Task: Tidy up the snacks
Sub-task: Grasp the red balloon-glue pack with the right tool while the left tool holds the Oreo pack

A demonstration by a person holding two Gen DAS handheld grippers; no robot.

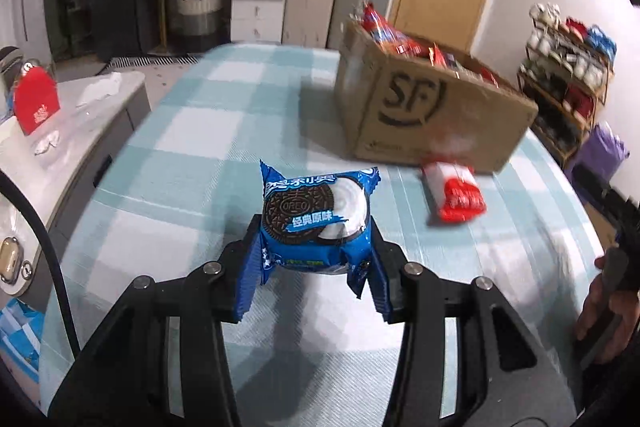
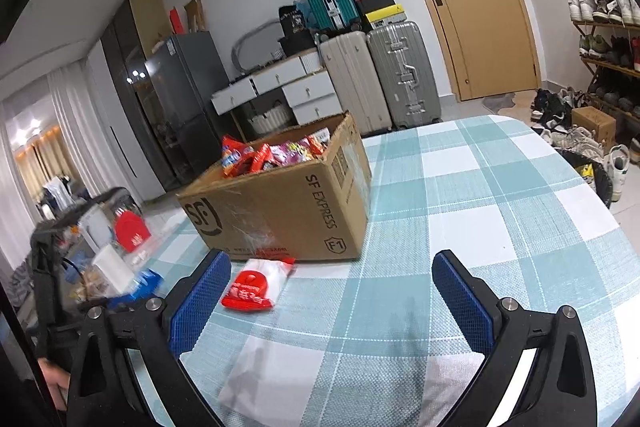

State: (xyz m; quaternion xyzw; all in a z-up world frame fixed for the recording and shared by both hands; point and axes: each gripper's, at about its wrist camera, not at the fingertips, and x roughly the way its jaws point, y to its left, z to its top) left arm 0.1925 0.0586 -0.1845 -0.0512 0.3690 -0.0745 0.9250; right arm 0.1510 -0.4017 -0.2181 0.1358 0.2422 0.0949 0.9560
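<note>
My left claw is clamped on a blue Oreo packet, held above the checked tabletop short of the cardboard box. My right claw gapes wide, holding nothing, near the red-and-white packet lying just before the box.

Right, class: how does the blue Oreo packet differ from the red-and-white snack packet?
The blue Oreo packet is held upright off the table in the left gripper; the red-and-white snack packet lies flat, untouched, beside the cardboard box. Their colours differ. Both are sealed snack wrappers outside the box.
</note>
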